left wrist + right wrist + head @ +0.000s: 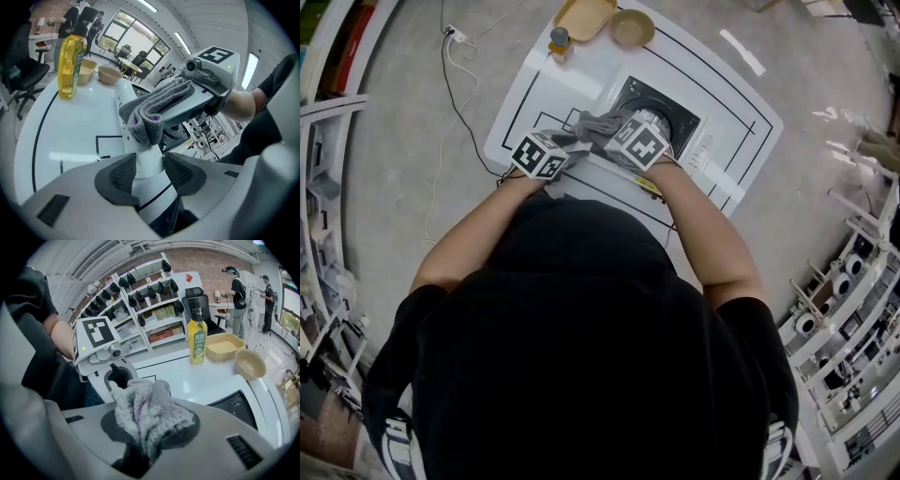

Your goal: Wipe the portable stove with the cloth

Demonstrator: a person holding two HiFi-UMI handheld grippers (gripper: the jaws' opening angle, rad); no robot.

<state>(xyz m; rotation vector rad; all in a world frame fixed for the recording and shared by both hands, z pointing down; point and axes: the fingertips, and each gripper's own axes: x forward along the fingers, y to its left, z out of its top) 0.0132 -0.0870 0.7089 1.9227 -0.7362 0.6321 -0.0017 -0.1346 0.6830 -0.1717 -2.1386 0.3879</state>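
We see the right gripper [152,432] clamped tight on the grey cloth [150,411]. The cloth is bunched between its pads, with a fluffy wad spilling out past the tips. The left gripper [149,171] has its jaws partly apart and holds nothing; only the white casing and table show between its pads.

From the head view the cloth hangs over the near left part of the portable stove [652,94], which sits on the white table [544,84]. We cannot tell whether it touches the surface yet.

We judge the cloth light, soft and limp — it will squash and fold under any pressure, so a firm bite through the middle of the bunch, as now, suits it, leaving the loose wad as the wiping face. The stove looks rigid and smooth. It may slide on the slick tabletop when pushed, so we would steady it with the free left gripper at its near edge — well away from the oil bottle [71,61]
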